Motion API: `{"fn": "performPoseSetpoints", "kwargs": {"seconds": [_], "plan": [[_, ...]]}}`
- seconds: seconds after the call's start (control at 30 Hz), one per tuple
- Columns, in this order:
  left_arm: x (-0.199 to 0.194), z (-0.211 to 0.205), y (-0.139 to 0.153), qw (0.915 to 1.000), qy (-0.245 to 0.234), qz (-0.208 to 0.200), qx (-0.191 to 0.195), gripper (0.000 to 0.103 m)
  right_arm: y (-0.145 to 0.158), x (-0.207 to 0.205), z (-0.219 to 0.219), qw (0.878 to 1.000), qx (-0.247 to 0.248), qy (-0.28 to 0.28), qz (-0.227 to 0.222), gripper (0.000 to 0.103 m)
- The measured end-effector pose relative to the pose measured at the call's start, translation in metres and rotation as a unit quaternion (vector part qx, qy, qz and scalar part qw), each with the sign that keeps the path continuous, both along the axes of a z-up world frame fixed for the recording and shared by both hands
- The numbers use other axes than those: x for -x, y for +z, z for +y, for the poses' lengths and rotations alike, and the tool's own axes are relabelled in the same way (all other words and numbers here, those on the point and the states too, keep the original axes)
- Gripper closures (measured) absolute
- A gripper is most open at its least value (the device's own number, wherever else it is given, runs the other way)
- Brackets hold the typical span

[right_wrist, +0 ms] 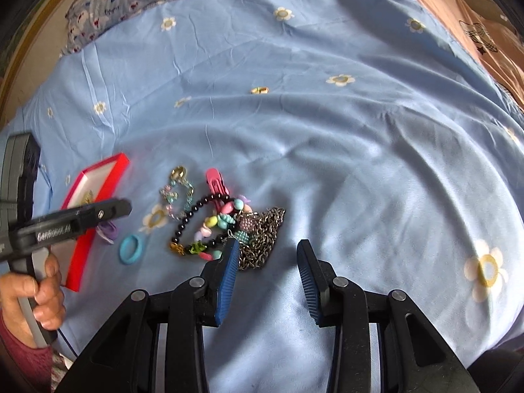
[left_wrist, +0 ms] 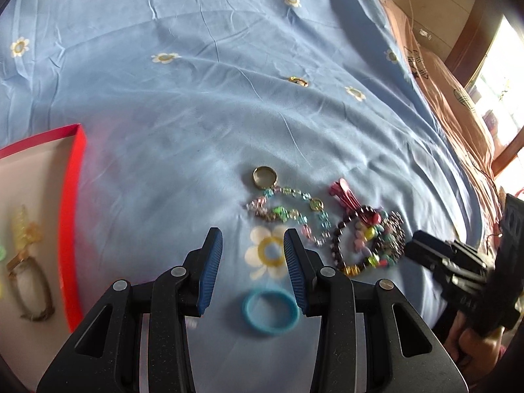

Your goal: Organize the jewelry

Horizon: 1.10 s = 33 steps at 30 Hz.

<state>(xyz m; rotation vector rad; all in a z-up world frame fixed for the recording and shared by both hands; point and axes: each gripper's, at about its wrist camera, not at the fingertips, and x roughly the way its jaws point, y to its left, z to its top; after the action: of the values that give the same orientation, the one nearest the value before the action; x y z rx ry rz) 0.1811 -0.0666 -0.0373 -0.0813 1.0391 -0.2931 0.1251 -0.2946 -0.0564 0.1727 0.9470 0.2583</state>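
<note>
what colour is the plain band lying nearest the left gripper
Light blue. The band shows best in the left wrist view, just below the open left gripper.

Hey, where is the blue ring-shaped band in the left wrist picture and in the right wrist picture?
Left wrist view: blue band lies low at centre, just beyond the open left gripper.
Right wrist view: it lies at lower left, beside the red box.
Shared landmark: the yellow-centred flower print next to the band.

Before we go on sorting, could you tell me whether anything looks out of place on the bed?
Yes: one small gold ring lies alone far up the blue floral bedsheet, apart from the tangled heap of beaded bracelets and the red-rimmed box.
</note>
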Motion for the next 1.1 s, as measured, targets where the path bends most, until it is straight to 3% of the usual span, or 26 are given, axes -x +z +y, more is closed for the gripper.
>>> {"fn": "performPoseSetpoints", "kwargs": {"seconds": [0.27,0.43,0.47,0.53,0.6,0.67,0.9,1.1], "plan": [[-0.028,-0.020,-0.024,0.9995,-0.017,0.024,-0.015,0.066,-0.009,-0.010,0.013,0.999,0.029,0.018,0.001,0.066],[-0.030,-0.035,-0.028,0.9984,-0.030,0.003,-0.048,0.067,-0.015,-0.014,0.022,0.998,0.048,0.026,-0.009,0.065],[-0.031,-0.036,-0.028,0.9982,-0.033,0.001,-0.050,0.069,-0.015,-0.015,0.022,0.998,0.048,0.026,-0.010,0.066],[-0.030,-0.038,-0.029,0.9977,-0.042,-0.005,-0.052,0.085,-0.015,-0.014,0.021,0.998,0.055,0.021,-0.014,0.074],[-0.030,-0.037,-0.028,0.9978,-0.048,-0.005,-0.046,0.092,-0.015,-0.014,0.017,0.998,0.052,0.013,-0.014,0.083],[-0.031,-0.037,-0.028,0.9980,-0.048,-0.006,-0.042,0.092,-0.014,-0.014,0.012,0.999,0.042,0.007,-0.013,0.090],[-0.015,-0.024,-0.014,0.9986,-0.044,-0.017,-0.021,0.092,0.001,-0.009,-0.001,1.000,-0.011,-0.004,-0.023,0.093],[0.004,-0.004,0.009,0.9988,-0.029,-0.037,0.009,0.092,0.028,-0.002,0.004,0.998,-0.026,0.004,-0.052,0.093]]}}
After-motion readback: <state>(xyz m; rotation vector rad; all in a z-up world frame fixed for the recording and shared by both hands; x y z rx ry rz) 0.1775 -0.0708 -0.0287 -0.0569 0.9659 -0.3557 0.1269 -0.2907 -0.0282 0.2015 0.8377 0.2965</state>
